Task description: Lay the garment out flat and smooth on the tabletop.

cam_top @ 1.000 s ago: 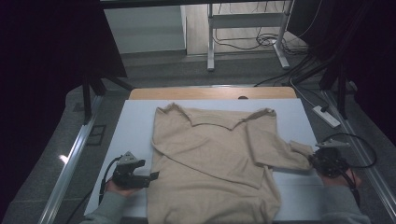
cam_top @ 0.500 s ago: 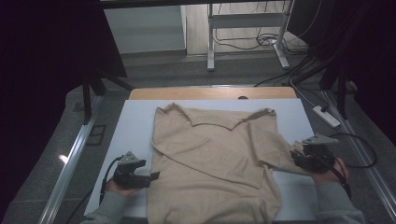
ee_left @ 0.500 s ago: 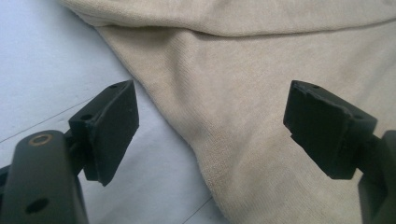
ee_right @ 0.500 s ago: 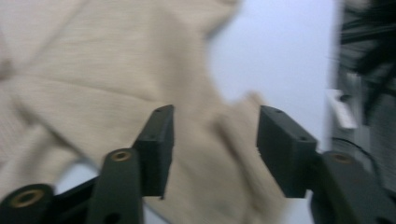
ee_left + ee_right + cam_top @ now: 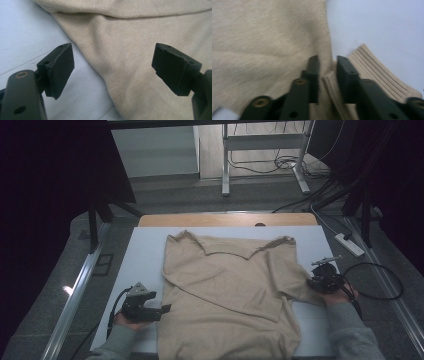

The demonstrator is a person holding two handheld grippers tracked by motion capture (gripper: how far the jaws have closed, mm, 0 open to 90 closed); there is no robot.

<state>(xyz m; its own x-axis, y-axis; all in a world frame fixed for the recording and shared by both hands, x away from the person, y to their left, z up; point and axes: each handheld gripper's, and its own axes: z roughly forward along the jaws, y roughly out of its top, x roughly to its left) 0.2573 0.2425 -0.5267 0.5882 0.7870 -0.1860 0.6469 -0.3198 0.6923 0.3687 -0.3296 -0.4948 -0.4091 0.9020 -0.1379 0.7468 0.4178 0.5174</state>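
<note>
A beige knit sweater [image 5: 227,295] lies flat on the white table [image 5: 145,255], both sleeves folded across its body. My left gripper [image 5: 161,310] rests at the sweater's left edge near the hem, its jaws wide open. In the left gripper view the sweater's edge [image 5: 110,82] runs between the open jaws of the left gripper [image 5: 112,67], with nothing held. My right gripper [image 5: 314,282] sits at the sweater's right side. In the right gripper view the right gripper [image 5: 327,71] has its jaws shut on the ribbed cuff [image 5: 372,70] of the sleeve.
The table's wooden far edge [image 5: 225,219] lies beyond the collar. A black cable [image 5: 375,280] loops off the right side. A power strip [image 5: 352,245] and desk legs [image 5: 225,165] stand on the floor behind. A metal rail [image 5: 75,295] runs along the left.
My right gripper moved left to the sweater's right edge, then back right a little, and is shut on the sleeve cuff. The left gripper has stayed in place.
</note>
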